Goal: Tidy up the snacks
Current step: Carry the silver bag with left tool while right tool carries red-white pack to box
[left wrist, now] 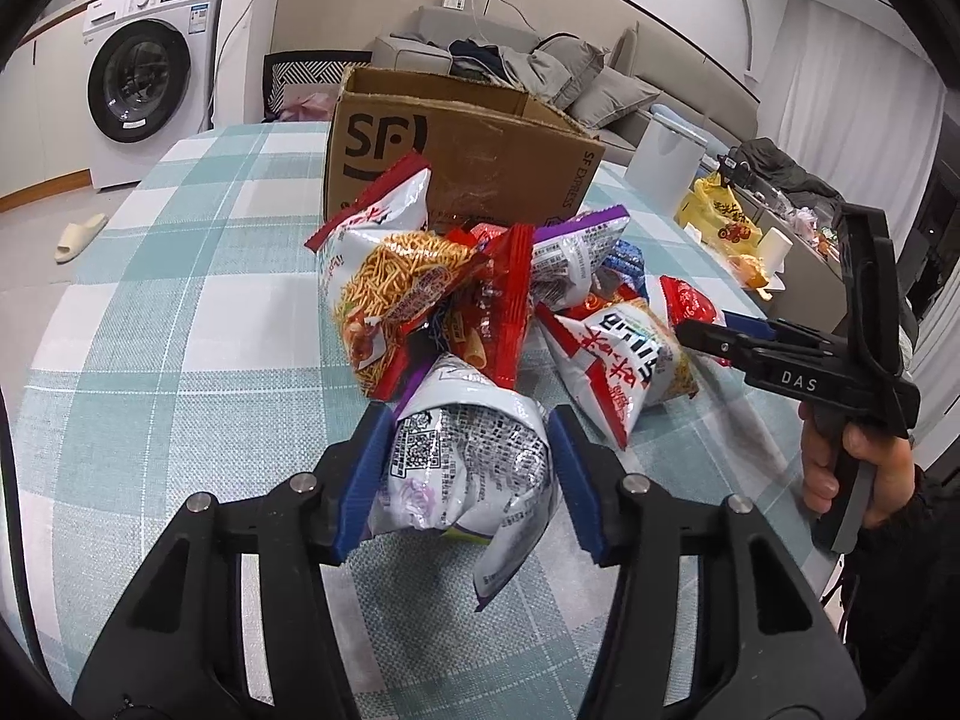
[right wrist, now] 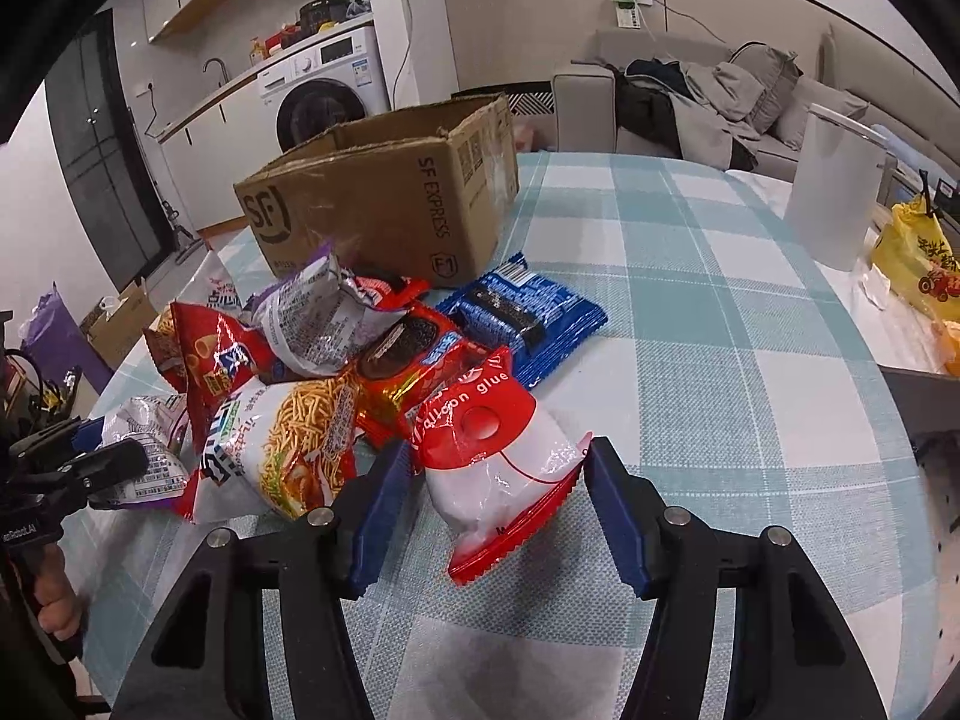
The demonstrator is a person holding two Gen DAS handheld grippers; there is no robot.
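The counter (left wrist: 150, 312), in a teal-and-white check cloth, fills the middle of both views. An open cardboard box (left wrist: 456, 150) stands at centre top of the left wrist view and at upper left of the right wrist view. Just in front of the box lies the snack heap (left wrist: 480, 300): a noodle bag (left wrist: 396, 294), a blue biscuit pack (right wrist: 522, 318) at centre of the right wrist view, and red packets touching one another. At lower centre of the left wrist view the left claw (left wrist: 461, 477) is clenched on a silver bag (left wrist: 468, 456), both blue pads pressed to its sides. At lower centre of the right wrist view the right claw (right wrist: 491, 513) straddles a red-and-white bag (right wrist: 498, 468); the left pad touches it, the right pad stands just beside its edge, so I cannot tell if it is gripped
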